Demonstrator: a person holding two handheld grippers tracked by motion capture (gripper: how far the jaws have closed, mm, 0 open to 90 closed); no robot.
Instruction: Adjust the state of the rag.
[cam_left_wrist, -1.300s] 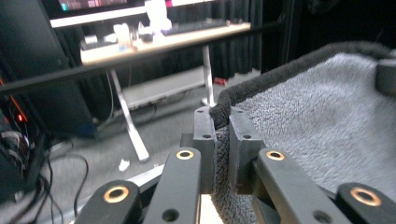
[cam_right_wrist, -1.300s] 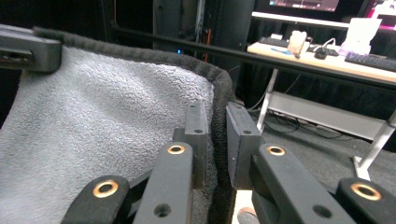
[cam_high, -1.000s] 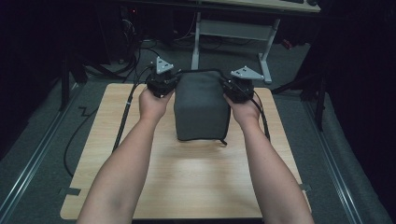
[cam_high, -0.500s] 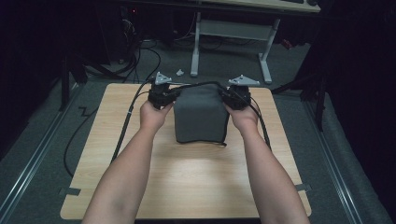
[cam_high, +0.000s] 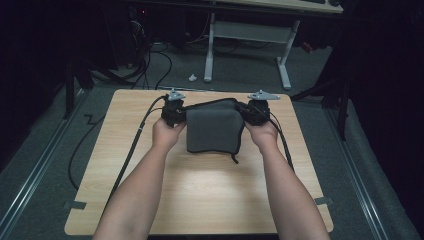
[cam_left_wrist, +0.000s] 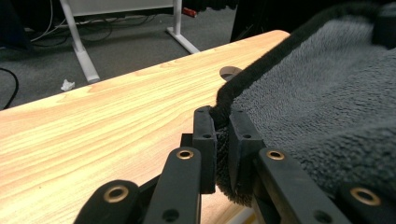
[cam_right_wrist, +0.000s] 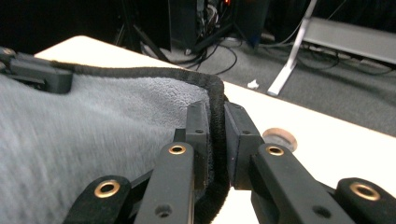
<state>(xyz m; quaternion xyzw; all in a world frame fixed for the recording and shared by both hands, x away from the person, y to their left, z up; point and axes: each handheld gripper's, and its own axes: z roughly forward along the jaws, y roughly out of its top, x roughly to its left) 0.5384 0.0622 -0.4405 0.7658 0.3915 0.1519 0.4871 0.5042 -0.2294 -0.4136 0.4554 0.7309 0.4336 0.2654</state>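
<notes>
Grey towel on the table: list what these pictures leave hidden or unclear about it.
- Underside of the grey towel, high view: covered by its own top layer; number of folds unclear.
- Gripped corners, gripper views: pinched inside the left hand-held gripper and right hand-held gripper.
- Towel's near end, right gripper view: blurred, cut by the frame edge.

Floor: grey carpet (cam_high: 60, 145), black cables (cam_high: 150, 60) and a white paper scrap (cam_high: 192, 77).
Furniture: pale wooden surface (cam_high: 210, 195); white-legged desk (cam_high: 250, 35) behind.
Light: dim, dark surroundings.

towel (cam_high: 212, 131) on table (cam_high: 200, 190), seemingly folded, between both tongs
</notes>
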